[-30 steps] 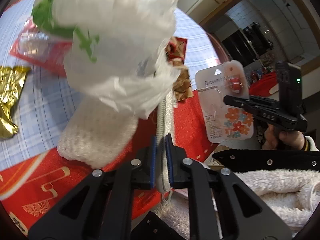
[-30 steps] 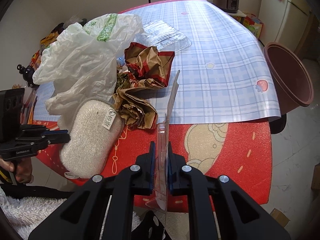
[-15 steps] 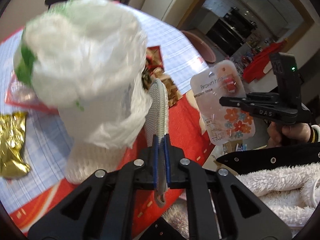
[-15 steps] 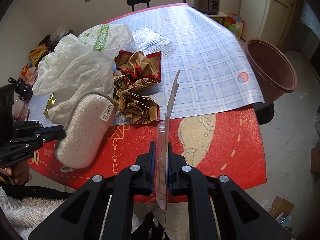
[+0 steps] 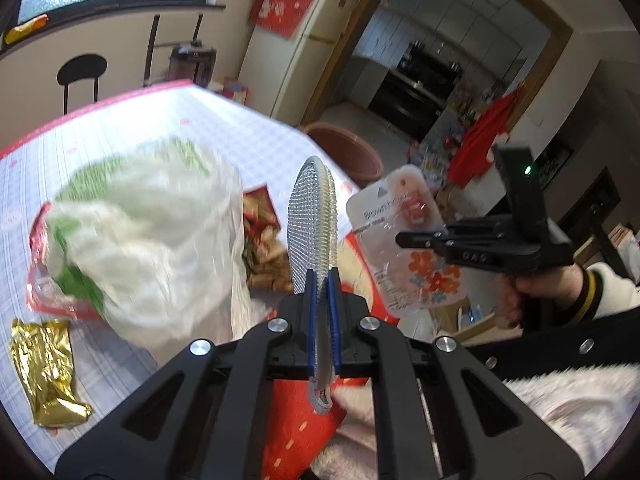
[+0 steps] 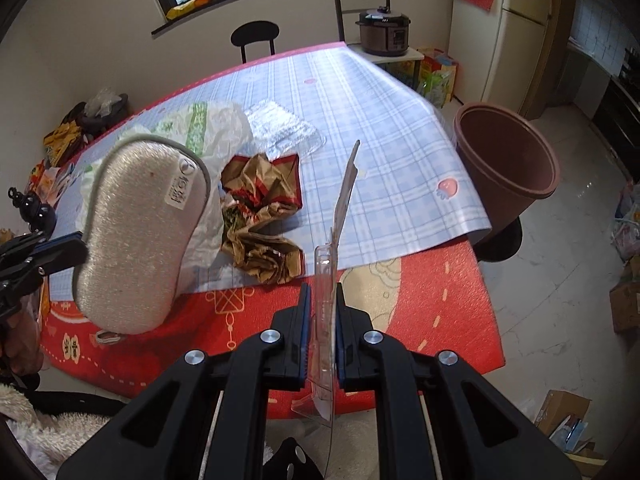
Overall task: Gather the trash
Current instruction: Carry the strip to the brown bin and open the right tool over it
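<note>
My left gripper (image 5: 322, 316) is shut on a white scrub sponge (image 5: 314, 216), held edge-on above the table; the sponge also shows broadside in the right wrist view (image 6: 136, 232). My right gripper (image 6: 322, 324) is shut on a clear plastic blister pack (image 6: 340, 216), edge-on; in the left wrist view it shows its flowered card (image 5: 404, 240). On the table lie a white and green plastic bag (image 5: 148, 236), crumpled brown and red paper (image 6: 264, 216), a gold wrapper (image 5: 44, 364) and a clear plastic tray (image 6: 280, 128). A brown bin (image 6: 508, 168) stands at the table's right edge.
The table (image 6: 360, 92) has a blue checked cloth over a red mat. A black stool (image 6: 256, 36), a pressure cooker (image 6: 384, 32) and a fridge (image 6: 520, 28) stand behind it. Boxes (image 6: 624, 304) lie on the floor at right.
My left gripper has lifted the sponge off the table and raised it upright. The plastic bag has dropped back onto the table. My right gripper has risen with the blister pack.
</note>
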`<state>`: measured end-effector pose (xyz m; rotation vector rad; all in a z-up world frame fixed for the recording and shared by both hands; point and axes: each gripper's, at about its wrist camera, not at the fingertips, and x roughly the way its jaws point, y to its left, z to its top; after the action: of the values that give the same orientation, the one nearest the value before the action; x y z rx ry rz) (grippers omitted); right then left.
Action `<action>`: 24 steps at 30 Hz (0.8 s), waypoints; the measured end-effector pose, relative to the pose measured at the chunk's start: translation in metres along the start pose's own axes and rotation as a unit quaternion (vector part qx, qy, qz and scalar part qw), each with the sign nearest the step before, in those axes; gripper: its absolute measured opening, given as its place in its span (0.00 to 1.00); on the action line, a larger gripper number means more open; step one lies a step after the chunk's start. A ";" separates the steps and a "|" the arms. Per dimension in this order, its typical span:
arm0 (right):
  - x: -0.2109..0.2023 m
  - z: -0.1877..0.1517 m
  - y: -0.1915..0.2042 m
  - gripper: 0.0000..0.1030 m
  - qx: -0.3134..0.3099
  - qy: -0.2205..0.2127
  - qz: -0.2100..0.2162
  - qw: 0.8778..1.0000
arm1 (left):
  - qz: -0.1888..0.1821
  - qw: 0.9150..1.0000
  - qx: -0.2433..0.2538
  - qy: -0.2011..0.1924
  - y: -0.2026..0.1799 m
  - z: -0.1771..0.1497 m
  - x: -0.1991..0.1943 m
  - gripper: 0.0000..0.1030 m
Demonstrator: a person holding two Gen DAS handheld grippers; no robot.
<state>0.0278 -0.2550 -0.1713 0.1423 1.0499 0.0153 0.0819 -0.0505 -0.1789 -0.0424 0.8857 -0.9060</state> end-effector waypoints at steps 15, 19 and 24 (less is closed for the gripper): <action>-0.016 0.083 -0.095 0.11 -0.004 -0.069 -0.002 0.998 | 0.056 0.992 -0.057 -0.096 -0.022 0.060 -0.010 0.09; -0.012 0.114 -0.152 0.11 -0.002 -0.083 -0.013 0.996 | 0.082 0.987 -0.081 -0.113 -0.034 0.082 0.005 0.09; 0.006 0.153 -0.224 0.11 0.004 -0.085 -0.032 0.996 | 0.108 0.980 -0.107 -0.127 -0.051 0.104 0.034 0.09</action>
<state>0.1506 -0.4933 -0.1294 0.1158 0.8831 -0.0578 0.1289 -0.1401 -0.1133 -0.2385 0.7300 -0.5836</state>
